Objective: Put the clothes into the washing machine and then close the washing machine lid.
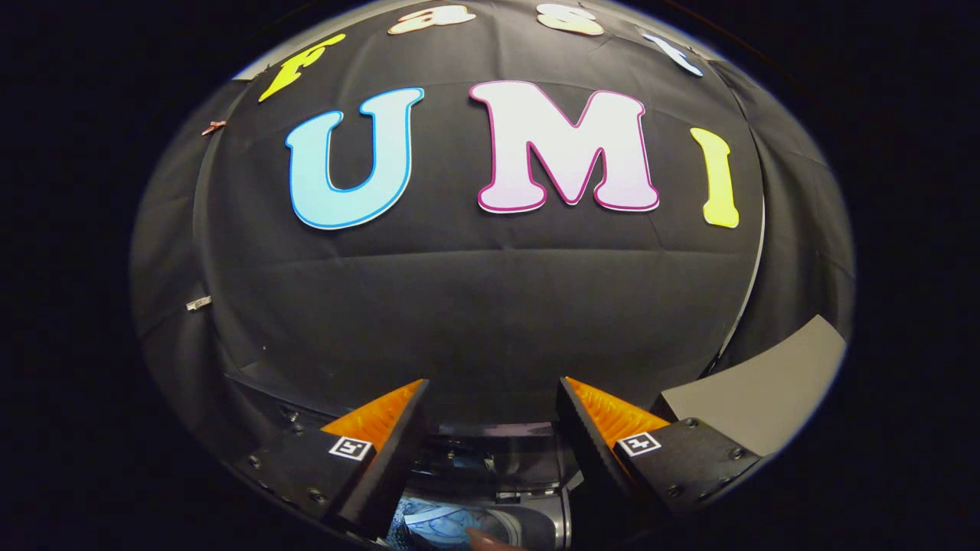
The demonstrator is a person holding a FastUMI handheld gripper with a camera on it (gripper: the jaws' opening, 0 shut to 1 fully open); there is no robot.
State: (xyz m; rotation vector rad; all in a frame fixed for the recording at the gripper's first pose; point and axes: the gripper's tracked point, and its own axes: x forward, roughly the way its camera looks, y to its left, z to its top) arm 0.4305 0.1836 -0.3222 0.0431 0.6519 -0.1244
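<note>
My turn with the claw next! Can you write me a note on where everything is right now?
Claw: open, nothing between its fingers, pointing at the booth wall.
Washing machine: below and between the fingers, lid looks open.
Clothes: pale blue cloth seems to lie inside the drum.
A grey panel stands beyond the right finger.
Left: check the clothes are all in, then close the lid.

A grey board point(766, 390) leans beside the black cloth wall point(475, 306).
</note>
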